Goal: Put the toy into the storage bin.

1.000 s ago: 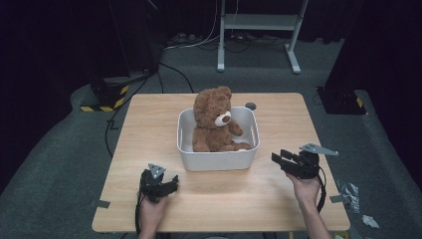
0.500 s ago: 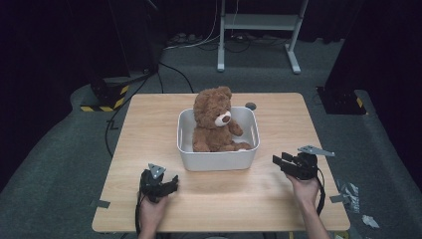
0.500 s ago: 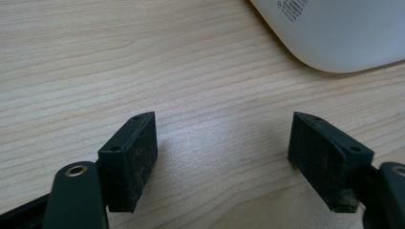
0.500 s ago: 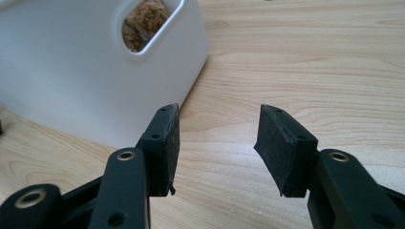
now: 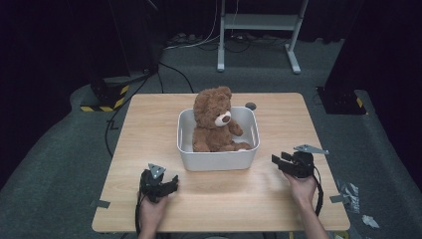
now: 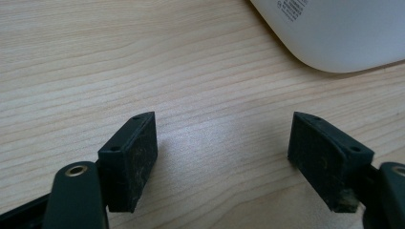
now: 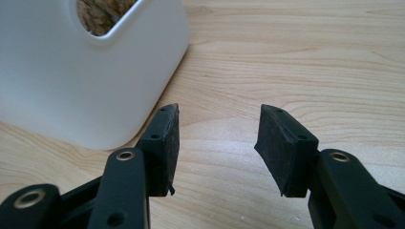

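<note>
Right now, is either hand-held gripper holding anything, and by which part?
Nothing is held. The left hand-held gripper and right hand-held gripper are both open over bare table, near the white bin.

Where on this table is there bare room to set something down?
Bare wood lies left of the white bin up to the table edge, right of it past the right gripper, and along the near edge between both hands. The middle is crowded: the teddy bear sits in the bin, left gripper beside it.
</note>
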Demonstrator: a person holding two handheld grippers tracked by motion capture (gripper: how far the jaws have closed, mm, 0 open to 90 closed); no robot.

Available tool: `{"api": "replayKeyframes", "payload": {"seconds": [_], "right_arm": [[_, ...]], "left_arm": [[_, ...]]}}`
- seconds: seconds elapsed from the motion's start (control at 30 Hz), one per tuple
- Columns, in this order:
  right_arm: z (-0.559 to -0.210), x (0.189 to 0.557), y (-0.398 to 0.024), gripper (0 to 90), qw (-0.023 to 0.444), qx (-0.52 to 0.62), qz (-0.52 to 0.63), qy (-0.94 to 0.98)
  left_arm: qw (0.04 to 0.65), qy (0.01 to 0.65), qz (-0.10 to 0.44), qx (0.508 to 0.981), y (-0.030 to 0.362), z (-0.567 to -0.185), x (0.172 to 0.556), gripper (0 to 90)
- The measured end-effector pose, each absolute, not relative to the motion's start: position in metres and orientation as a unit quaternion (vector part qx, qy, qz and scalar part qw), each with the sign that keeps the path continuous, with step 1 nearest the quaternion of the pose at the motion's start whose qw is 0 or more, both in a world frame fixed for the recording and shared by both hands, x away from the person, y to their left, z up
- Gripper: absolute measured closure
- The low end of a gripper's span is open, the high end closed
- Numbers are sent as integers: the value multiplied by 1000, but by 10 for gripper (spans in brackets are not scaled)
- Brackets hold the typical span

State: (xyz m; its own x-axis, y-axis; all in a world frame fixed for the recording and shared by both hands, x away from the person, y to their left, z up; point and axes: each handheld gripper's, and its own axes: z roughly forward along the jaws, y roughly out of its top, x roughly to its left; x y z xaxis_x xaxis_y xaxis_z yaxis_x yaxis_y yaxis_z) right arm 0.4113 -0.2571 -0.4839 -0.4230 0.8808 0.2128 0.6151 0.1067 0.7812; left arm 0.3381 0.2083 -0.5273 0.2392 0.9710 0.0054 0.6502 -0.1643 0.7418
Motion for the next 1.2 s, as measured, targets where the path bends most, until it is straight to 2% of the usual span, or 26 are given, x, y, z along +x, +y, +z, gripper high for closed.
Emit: {"api": "replayKeyframes", "payload": {"seconds": [1.2], "right_arm": [[-503,423,-244,454,194,524,368,743]], "left_arm": [[319,563,252,720,208,-527,338,252]]}}
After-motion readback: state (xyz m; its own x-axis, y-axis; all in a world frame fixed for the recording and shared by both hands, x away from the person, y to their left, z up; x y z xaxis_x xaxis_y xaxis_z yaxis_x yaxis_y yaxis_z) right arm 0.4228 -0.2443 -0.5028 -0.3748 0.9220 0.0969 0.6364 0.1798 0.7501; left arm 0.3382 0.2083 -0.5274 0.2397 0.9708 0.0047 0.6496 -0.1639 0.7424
